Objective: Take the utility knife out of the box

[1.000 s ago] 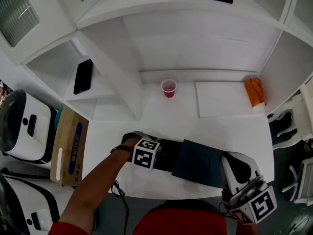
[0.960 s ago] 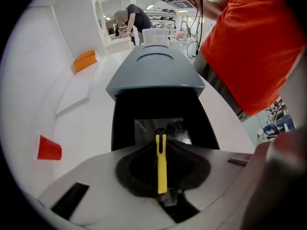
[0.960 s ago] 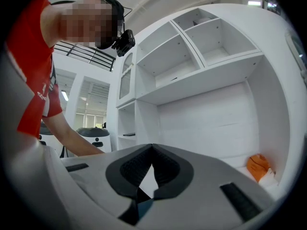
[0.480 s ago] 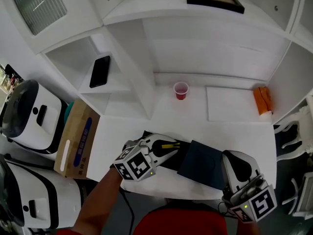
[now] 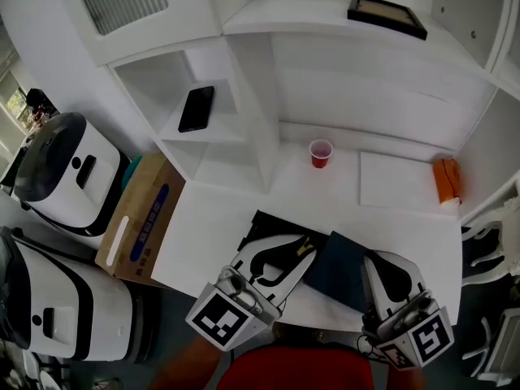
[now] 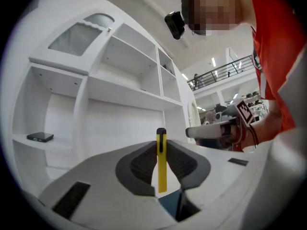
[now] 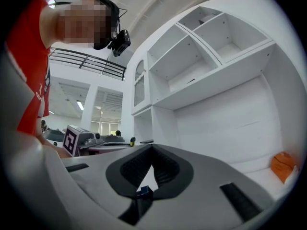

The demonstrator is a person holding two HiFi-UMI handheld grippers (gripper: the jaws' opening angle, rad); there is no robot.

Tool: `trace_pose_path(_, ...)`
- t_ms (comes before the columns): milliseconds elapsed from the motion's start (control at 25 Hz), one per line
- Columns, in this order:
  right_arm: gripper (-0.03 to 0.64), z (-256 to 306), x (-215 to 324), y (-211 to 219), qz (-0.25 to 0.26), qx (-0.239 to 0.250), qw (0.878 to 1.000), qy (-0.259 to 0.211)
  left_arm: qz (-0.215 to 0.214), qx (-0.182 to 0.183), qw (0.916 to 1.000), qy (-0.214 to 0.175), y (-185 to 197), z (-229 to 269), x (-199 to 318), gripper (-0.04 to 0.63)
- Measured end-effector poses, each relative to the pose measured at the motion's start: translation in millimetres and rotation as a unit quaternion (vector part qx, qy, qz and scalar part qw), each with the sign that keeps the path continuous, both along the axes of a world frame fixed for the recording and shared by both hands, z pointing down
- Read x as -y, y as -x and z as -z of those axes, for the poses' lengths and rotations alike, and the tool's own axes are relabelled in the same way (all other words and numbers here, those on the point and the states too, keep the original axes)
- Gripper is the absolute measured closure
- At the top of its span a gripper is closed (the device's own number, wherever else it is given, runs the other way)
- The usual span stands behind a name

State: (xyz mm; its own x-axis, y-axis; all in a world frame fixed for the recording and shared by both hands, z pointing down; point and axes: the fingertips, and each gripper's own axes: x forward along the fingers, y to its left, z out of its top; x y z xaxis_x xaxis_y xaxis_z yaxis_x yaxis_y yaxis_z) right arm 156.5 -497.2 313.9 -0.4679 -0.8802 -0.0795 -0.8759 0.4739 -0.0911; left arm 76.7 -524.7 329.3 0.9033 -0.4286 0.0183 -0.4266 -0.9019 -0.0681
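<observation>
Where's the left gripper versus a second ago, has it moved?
Yes. The left gripper has lifted up out of the black box, toward the camera, with the yellow knife between its jaws.

Seen from above, the left gripper point(image 5: 299, 257) covers most of the black box point(image 5: 258, 222). Only a yellow tip of the utility knife point(image 5: 305, 247) shows beyond its jaws. The right gripper point(image 5: 388, 265) hides one edge of the dark blue lid point(image 5: 337, 266).
</observation>
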Motion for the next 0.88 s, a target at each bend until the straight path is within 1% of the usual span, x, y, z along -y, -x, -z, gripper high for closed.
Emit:
trace_pose_path(120, 0.611, 1.0, -2.4, 6.4, 0.007, 0.007, 1.000, -0.001, 0.021, -0.015, 0.9996, 0.011, 4.6, 9.3, -11.3, 0.502)
trace_pose_path(320, 0.612, -1.9, -8.9, 13.2, 0.013, 0.001, 1.000, 0.001, 0.037, -0.020, 0.9988, 0.025, 8.3, 10.2, -18.7, 0.502)
trace_pose_path(640, 0.612, -0.8, -16.8, 16.5, 0.018, -0.017, 1.000, -0.002, 0.032, -0.020, 0.9987, 0.034, 3.2, 7.7, -28.1, 0.502)
trace_pose_path(880, 0.612, 3.0, -21.6, 16.8, 0.023, -0.025, 0.999, -0.006, 0.024, -0.020, 0.9990, 0.032, -2.7, 9.4, -31.8, 0.502)
